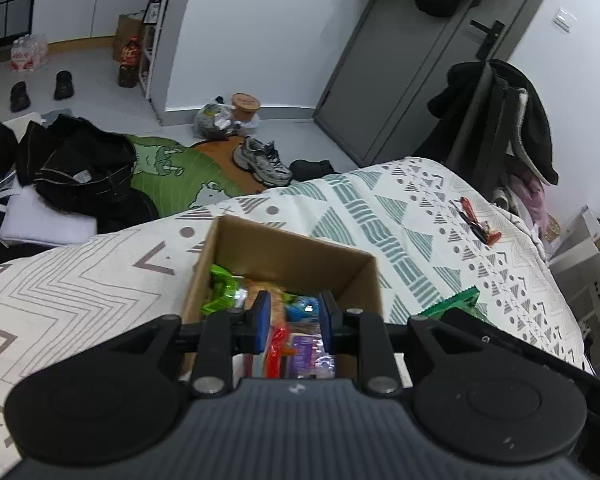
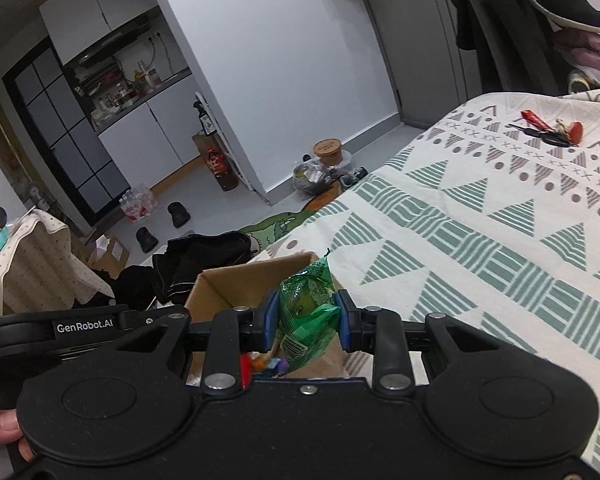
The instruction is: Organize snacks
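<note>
A: Which item is in play, and where is it?

B: A green snack packet (image 2: 306,312), pinched between the blue pads (image 2: 271,322) of the right gripper (image 2: 306,322). The jaws stand narrowly apart, pressed onto the crinkled wrapper. The packet hangs over the near right rim of the cardboard box (image 1: 284,248).

A: And the box?

B: It sits open on the patterned bedspread (image 2: 480,240), toward the left end of the bed. Inside lie a bright green wrapper (image 1: 222,294), a red one (image 1: 278,346), a purple one (image 1: 308,350) and others, loosely heaped.

A: The other tool?

B: The left gripper (image 1: 294,318) hovers above the box with its jaws slightly apart and nothing pressed between the pads; the snacks visible between them lie below.

A: How should the step be done well?

B: Probably by carrying the packet past the rim until it hangs clear over the heap, then lowering before letting go, so the light wrapper does not catch the cardboard edge and slide onto the bedspread. Farther right lie keys with a red strap (image 2: 548,130), apparently no part of the sorting.
</note>
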### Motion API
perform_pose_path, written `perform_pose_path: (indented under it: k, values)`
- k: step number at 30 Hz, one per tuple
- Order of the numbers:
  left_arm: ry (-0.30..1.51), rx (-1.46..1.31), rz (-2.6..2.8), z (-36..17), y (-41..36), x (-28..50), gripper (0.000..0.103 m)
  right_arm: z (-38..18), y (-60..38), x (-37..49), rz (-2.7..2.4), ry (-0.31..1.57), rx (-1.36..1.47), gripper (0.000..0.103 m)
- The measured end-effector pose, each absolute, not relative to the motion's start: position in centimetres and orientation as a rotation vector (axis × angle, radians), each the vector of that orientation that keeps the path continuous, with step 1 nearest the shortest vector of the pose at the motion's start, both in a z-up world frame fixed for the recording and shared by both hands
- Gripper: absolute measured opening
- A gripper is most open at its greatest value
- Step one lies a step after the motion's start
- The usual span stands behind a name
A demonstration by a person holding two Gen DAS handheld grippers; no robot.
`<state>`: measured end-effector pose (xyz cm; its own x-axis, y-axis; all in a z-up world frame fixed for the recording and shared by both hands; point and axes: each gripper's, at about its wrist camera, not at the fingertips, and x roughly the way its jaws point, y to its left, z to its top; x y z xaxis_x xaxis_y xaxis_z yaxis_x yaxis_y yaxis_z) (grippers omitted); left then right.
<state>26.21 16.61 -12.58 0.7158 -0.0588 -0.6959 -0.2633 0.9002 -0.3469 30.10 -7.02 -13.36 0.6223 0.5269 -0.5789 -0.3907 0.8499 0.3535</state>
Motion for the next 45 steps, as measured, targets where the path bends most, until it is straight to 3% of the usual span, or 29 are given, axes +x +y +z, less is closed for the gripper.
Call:
perform_pose_path:
  k: [6,8,12,14,23,29,45]
  values:
    - [0.803,-0.44,0.179,-12.4,18.8,26.2,0.034,-13.2,-5.3,30.5,0.555,0.735,0.214,0.029]
    - [0.8,-0.435,0.195,-12.2,19.2,26.0,0.047,-13.1,-4.9,30.7,0.571,0.73,0.233,0.03]
    - [0.791,-0.429,0.207,-11.6,19.8,25.4,0.065,-12.7,-4.4,30.6,0.597,0.734,0.257,0.053]
    - [0.793,-0.427,0.216,-11.3,19.8,25.2,0.078,-12.5,-4.7,30.3,0.575,0.73,0.249,0.053]
    - [0.814,-0.41,0.182,-9.7,18.5,24.0,0.091,-11.6,-8.1,28.6,0.487,0.769,0.257,0.053]
    - [0.836,-0.379,0.166,-8.4,16.8,22.8,0.093,-10.9,-10.5,27.1,0.438,0.792,0.27,0.057]
    - [0.797,-0.314,0.083,-4.6,11.2,18.0,0.103,-7.2,-17.6,21.3,0.34,0.731,0.281,0.096]
